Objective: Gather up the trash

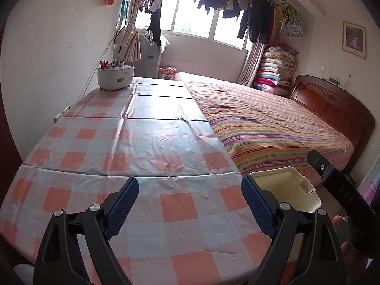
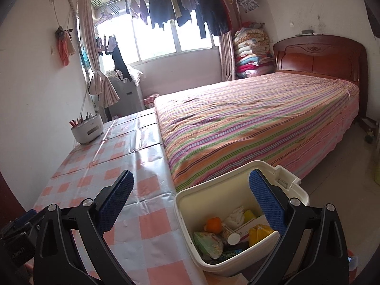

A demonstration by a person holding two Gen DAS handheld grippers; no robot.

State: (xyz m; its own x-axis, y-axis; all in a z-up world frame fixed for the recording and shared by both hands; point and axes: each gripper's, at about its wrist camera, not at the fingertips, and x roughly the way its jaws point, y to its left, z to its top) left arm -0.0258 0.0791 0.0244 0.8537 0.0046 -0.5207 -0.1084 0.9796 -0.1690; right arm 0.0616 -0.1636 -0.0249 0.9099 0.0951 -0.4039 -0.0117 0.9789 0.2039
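Black linkage arms, silver pivot screws, blue ribbed fingertips; same blue fingertips on right.

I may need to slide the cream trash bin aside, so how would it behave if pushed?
The trash bin looks like stiff plastic and only partly filled with wrappers and paper, so it is probably light. It stands taller than wide beside the table, so a high push might tip it; a low push seems safer.
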